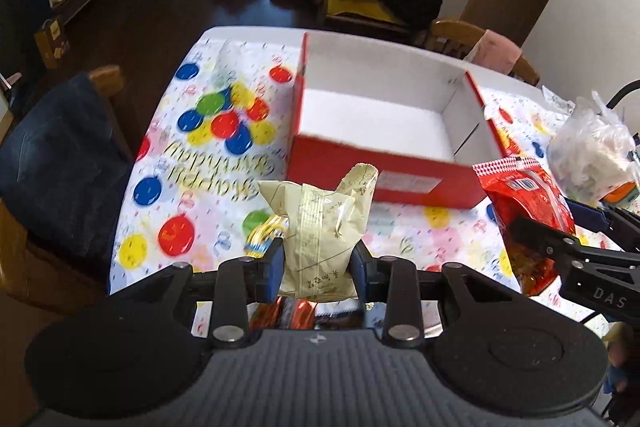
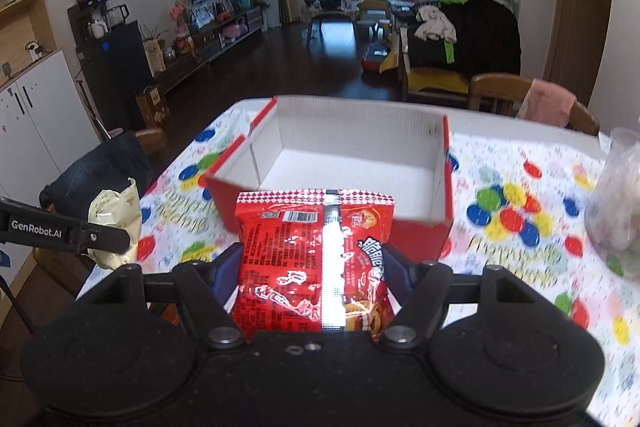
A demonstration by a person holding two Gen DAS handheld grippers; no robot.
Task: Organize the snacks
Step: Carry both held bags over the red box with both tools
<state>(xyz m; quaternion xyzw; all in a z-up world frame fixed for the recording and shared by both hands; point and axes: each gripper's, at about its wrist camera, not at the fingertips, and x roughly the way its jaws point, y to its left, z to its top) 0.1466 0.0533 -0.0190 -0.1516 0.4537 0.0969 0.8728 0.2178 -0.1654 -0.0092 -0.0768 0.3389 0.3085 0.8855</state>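
An open red box with a white inside [image 1: 400,183] [image 2: 442,183] stands on the table with the balloon-print cloth [image 1: 192,163] [image 2: 520,247]; it holds nothing I can see. My left gripper [image 1: 318,267] is shut on a pale yellow snack packet [image 1: 320,227], held above the table just before the box's near wall; the packet also shows in the right wrist view [image 2: 116,219]. My right gripper [image 2: 312,267] is shut on a red snack bag [image 2: 308,255], held just before the box; the bag shows in the left wrist view [image 1: 524,211].
A clear plastic bag of snacks [image 1: 592,155] [image 2: 616,203] lies right of the box. More packets [image 1: 296,311] lie under my left gripper. Wooden chairs stand at the left [image 1: 60,155] and far right [image 2: 520,99] of the table.
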